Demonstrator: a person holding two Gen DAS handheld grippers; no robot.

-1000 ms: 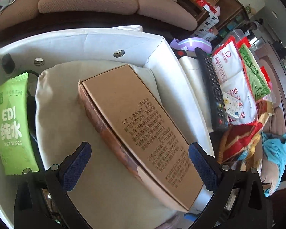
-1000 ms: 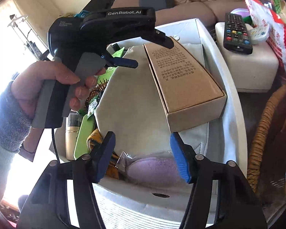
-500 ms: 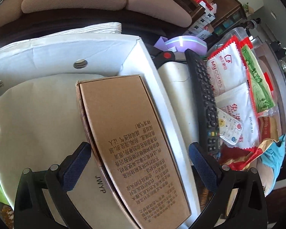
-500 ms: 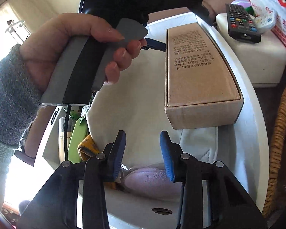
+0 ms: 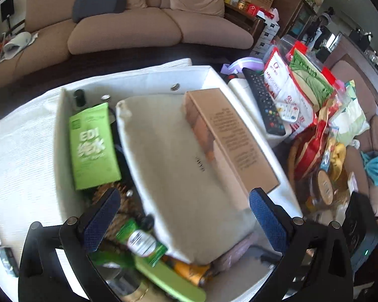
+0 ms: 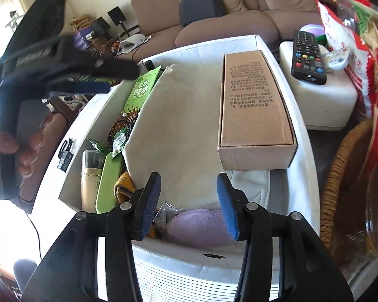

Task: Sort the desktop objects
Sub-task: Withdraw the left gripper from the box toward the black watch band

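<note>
While the white bin [image 6: 302, 115] already holds a cardboard box [image 6: 254, 105] at one o'clock atop a canvas pouch [image 6: 179, 125], sorting looks unfinished. Remote [image 6: 307, 55] and snack bags [image 5: 284, 88] remain outside at two o'clock. Left tool [image 5: 184, 219] wide, empty; right tool [image 6: 189, 201] opening, empty.

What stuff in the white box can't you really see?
- Purple thing: right wrist view, mostly under the cream pouch; what it is stays unclear.
- Hairbrush: right wrist view, partly covered by the green wet wipes pack.
- Pouch lettering: left wrist view, blurred.
- Cardboard box contents: closed in both views.
- Left gripper: right wrist view, blurred.
</note>
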